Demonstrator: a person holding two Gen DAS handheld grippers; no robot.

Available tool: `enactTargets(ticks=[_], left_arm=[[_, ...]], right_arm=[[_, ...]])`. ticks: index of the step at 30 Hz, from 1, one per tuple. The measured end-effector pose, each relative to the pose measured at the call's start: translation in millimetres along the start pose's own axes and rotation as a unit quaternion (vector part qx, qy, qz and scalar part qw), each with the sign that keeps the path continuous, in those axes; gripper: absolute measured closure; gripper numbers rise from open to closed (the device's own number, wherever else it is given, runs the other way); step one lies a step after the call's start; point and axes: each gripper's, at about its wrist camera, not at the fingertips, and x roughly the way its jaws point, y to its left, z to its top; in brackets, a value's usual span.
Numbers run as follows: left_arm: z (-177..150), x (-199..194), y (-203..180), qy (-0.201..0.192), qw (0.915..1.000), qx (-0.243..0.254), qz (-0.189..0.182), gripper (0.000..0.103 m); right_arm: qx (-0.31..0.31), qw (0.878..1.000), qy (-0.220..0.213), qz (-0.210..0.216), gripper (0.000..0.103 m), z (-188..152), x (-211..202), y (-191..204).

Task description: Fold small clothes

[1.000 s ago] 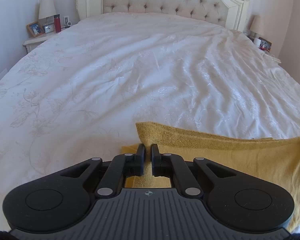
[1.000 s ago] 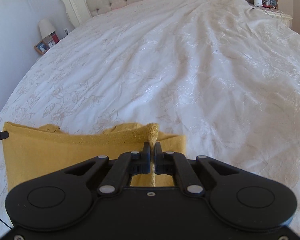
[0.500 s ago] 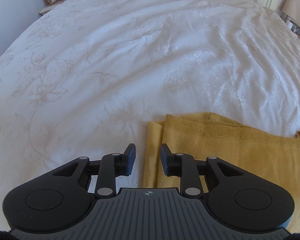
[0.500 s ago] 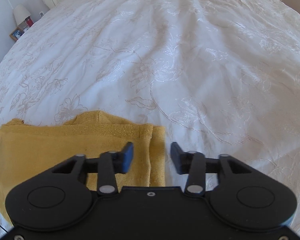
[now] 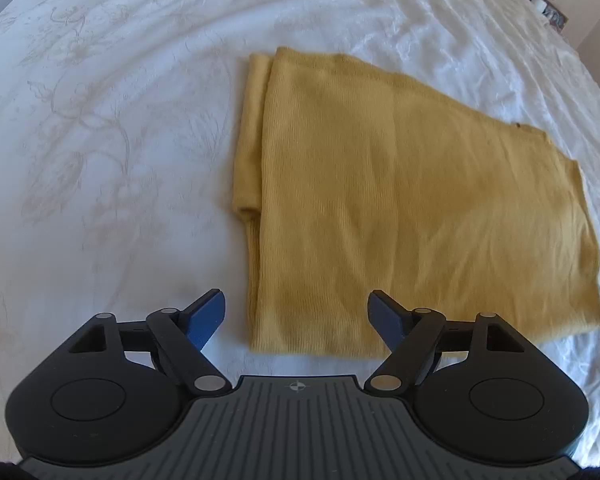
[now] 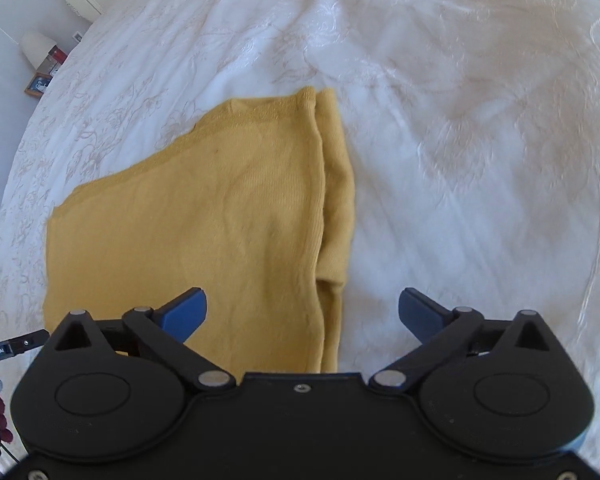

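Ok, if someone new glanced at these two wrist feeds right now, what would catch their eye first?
The mustard-yellow garment, folded flat on the white embroidered bedspread, stands out at once, with a narrower under-layer peeking out along each side edge. Next come the two grippers: the left gripper and the right gripper both hang wide open over the garment's near edge, holding nothing.
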Motion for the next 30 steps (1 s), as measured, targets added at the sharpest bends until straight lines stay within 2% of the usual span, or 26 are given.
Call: enactTargets(ticks=[8,9,11,13,19,23,30], left_arm=[[-37,19,-1,0.069,0.9970,-0.017,0.032,0.024],[-38,22,-1,0.070,0.9969,-0.014,0.032,0.022],[-38,29,-2,0.075,0.9968,-0.010,0.026,0.010],[-35,35,-4,0.084,0.9962,-0.006,0.023,0.000],[-24,52,-14,0.108,0.9928,-0.002,0.053,0.000],[-24,55,-16,0.106,0.9927,-0.003,0.057,0.000],[-27,58,-19,0.098,0.9932,-0.001,0.064,0.000]], right_arm=[[0.032,0.998,0.047,-0.024,0.001,-39,6,10],[0.036,0.998,0.052,-0.027,0.001,-43,9,10],[0.040,0.997,0.062,-0.035,0.001,-51,16,10],[0.032,0.996,0.067,-0.046,0.001,-56,22,13],[-0.027,0.992,0.079,-0.095,0.000,-60,43,31],[-0.038,0.992,0.067,-0.104,0.000,-63,48,32],[-0.056,0.993,0.011,-0.099,0.000,-83,42,31]])
